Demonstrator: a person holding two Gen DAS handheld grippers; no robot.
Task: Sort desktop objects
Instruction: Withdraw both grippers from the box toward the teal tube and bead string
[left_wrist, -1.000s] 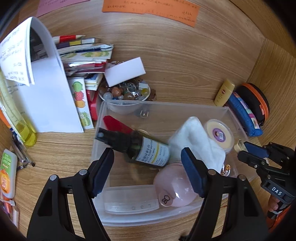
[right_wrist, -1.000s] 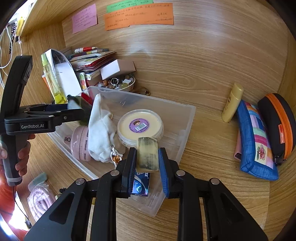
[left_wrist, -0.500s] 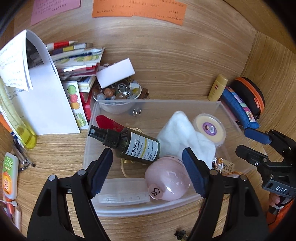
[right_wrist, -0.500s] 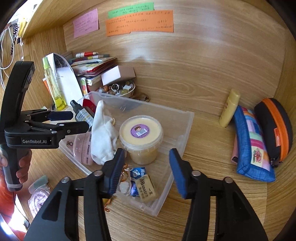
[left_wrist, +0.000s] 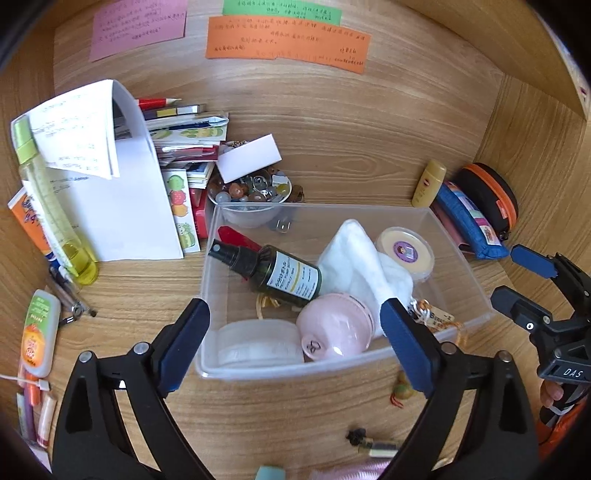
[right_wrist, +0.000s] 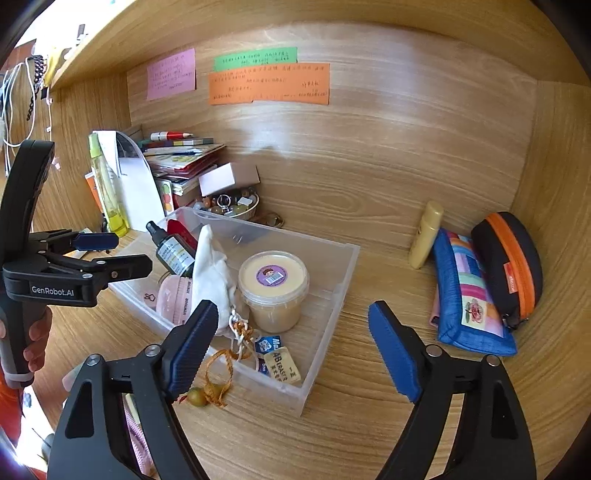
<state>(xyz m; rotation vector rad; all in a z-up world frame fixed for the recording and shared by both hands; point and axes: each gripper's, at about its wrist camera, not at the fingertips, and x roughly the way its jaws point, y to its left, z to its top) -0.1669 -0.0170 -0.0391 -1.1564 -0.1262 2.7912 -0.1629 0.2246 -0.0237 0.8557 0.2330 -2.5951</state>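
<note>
**Both grippers open and empty over the clear bin**

The wooden desk (right_wrist: 388, 236) carries everything, and the clear bin (right_wrist: 343, 273) at its middle is the landmark. Behind the bin's far left corner stands a stack of books and papers (left_wrist: 122, 199), with a bowl of beads (left_wrist: 251, 192) touching the bin's back wall. Well to the right of the bin lie a blue pencil case (right_wrist: 469, 291) and a black pouch with an orange zip (right_wrist: 509, 266), with a small yellow tube (right_wrist: 424, 236) upright just beside them.

Inside the bin, a white cloth (right_wrist: 214, 273) lies across the middle. A tub with a cream lid (right_wrist: 273, 288) stands to its right, a dark spray bottle (left_wrist: 273, 269) lies to its left, and a pink round case (left_wrist: 336, 328) rests against the near wall. An eraser (right_wrist: 284, 365) lies flat in the bin's near right corner, free of any grip.

The left gripper (left_wrist: 295, 343) hangs over the bin's near wall, jaws opening wide, pinching nothing. The right gripper (right_wrist: 291, 347) hangs over the near right corner, jaws opening too, nothing between them.
</note>
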